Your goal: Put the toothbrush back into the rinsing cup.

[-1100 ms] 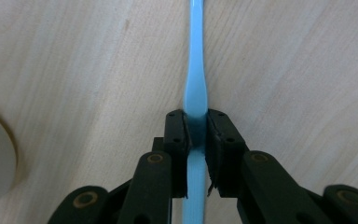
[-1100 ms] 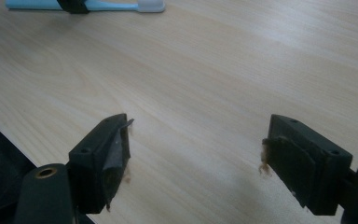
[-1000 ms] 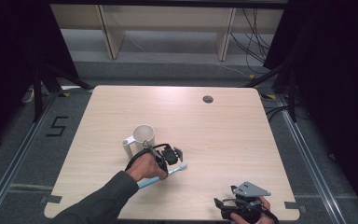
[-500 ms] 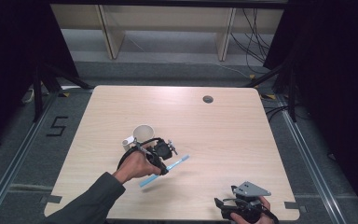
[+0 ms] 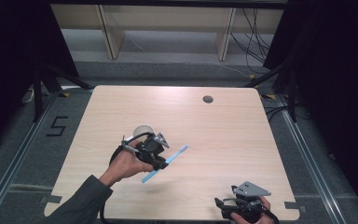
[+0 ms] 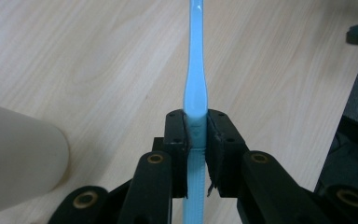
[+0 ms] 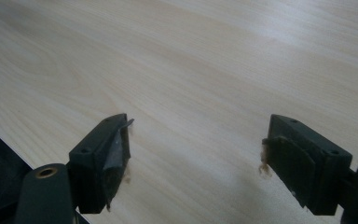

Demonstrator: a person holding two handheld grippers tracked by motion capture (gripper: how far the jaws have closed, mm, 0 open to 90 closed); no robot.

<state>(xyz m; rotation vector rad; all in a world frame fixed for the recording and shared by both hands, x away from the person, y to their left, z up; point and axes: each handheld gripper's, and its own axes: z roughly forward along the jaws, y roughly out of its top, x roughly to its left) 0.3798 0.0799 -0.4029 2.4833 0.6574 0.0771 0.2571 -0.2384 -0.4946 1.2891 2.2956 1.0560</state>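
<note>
One blue toothbrush (image 6: 195,88) is pinched at its handle in my left claw (image 5: 161,161), held above the surface (image 5: 223,140) just beside the white cup (image 5: 143,133). Next, I judge, I tip it upright and lower it into that cup. My right claw (image 7: 196,149) rests spread at the near edge. Pale wood surface, shelving and cables behind.

left gripper (image 6: 196,140): black jaws with brass-coloured pivot rings and small screw holes; grey three-cornered plate on top.
right gripper (image 7: 196,154): black jaws, frayed pads, brass-coloured pivot ring at left; grey three-cornered plate.
cable (image 5: 133,138): black, looped at the left gripper.
sleeve (image 5: 81,203): dark grey-green, long, on the left forearm.
</note>
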